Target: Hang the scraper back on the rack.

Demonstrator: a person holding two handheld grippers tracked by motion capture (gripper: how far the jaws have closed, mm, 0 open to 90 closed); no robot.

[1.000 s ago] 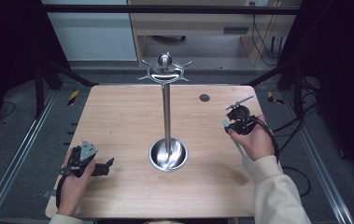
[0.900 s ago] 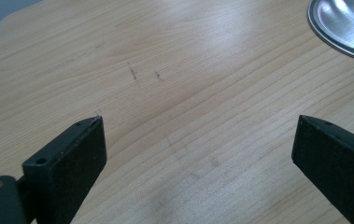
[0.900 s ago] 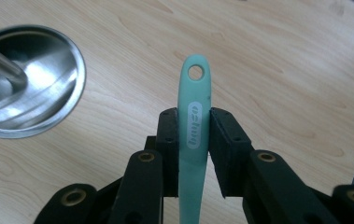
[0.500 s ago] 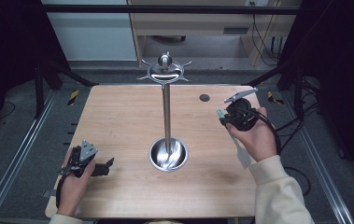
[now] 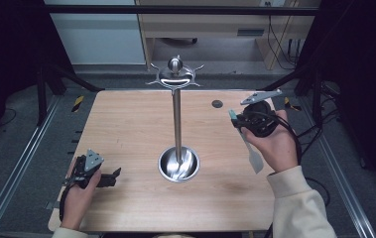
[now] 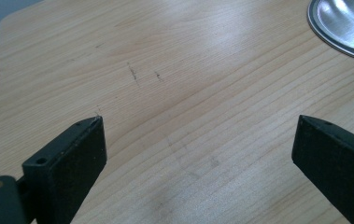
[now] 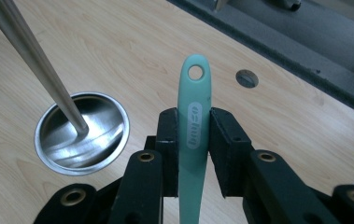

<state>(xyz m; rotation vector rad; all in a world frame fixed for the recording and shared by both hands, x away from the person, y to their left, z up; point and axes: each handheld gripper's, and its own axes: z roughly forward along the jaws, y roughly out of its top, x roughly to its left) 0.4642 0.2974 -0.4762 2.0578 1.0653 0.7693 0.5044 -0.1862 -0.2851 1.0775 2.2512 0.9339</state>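
On the wooden table (image 5: 126, 124), the right gripper (image 7: 192, 135) clamps a mint spatula (image 7: 192, 140) between its pads (eyelet end past the tips); the left gripper (image 6: 198, 149) gapes wide, nothing between its jaws.

left gripper (image 6: 198, 154) jaws wide apart over bare wooden table (image 6: 165, 93); metal dish rim (image 6: 338, 28) top right

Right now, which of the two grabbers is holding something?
The right gripper. Its fingers squeeze the mint-green handle of a spatula, lifted above the table. The left gripper sits wide open, with bare wood between its fingers.
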